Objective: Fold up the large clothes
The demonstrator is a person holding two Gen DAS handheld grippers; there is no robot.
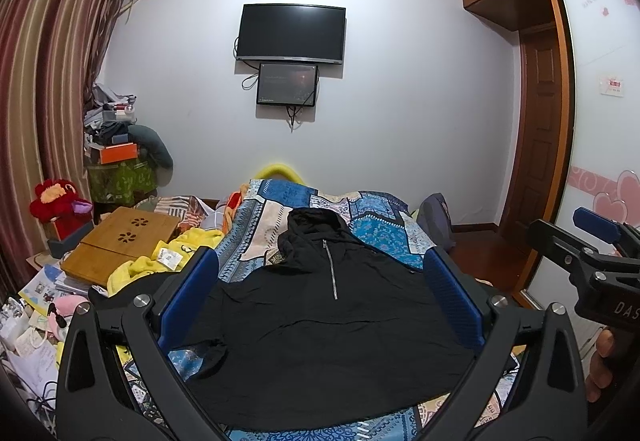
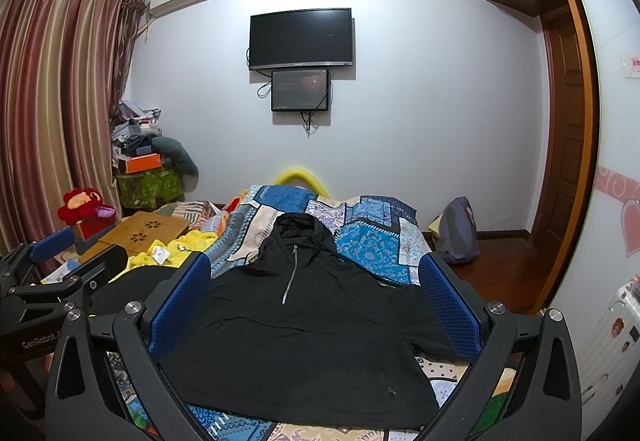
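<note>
A large black hooded pullover (image 1: 320, 325) with a short metal zip lies flat, front up, on a patchwork-covered bed (image 1: 380, 229), hood pointing away from me; it also shows in the right wrist view (image 2: 296, 329). My left gripper (image 1: 320, 293) is open, held above the near part of the garment with nothing between its blue fingers. My right gripper (image 2: 316, 297) is open and empty too, above the same garment. The right gripper shows at the right edge of the left wrist view (image 1: 592, 253); the left one shows at the left edge of the right wrist view (image 2: 52, 265).
A wooden lap table (image 1: 120, 245), a yellow blanket (image 1: 160, 261), a red plush toy (image 1: 56, 201) and papers crowd the bed's left side. A grey bag (image 2: 456, 233) stands on the floor at the right, near a wooden door (image 2: 564, 129). A TV (image 1: 292, 33) hangs on the far wall.
</note>
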